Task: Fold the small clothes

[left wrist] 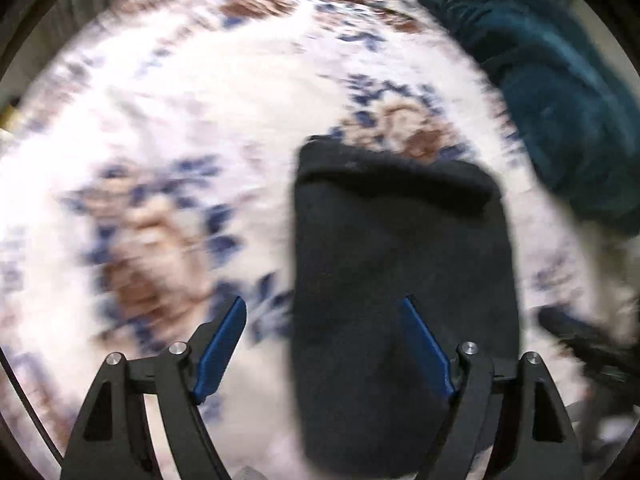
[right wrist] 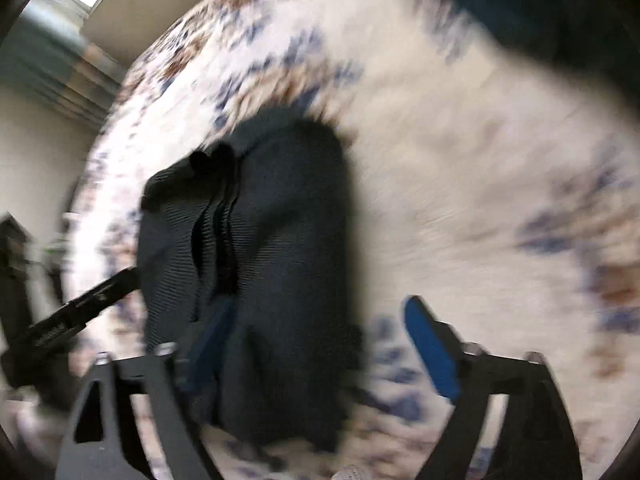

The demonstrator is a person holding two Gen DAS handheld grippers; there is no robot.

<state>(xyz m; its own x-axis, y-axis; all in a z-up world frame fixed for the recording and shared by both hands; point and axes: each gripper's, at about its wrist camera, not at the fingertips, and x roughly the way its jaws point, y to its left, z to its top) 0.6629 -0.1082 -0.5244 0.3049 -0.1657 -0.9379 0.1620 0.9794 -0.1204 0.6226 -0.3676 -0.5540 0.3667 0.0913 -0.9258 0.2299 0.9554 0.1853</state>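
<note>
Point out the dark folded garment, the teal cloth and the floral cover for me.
dark folded garment (left wrist: 400,248), left wrist view, middle of its top face.
teal cloth (left wrist: 552,92), left wrist view, middle of the heap at upper right.
floral cover (left wrist: 200,100), left wrist view, bare white patch left of the garment.

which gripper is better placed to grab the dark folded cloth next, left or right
Probably the right gripper: the dark cloth lies partly between its open fingers. The left gripper is open too, with the cloth mostly under one finger. Blur makes this tentative.
</note>
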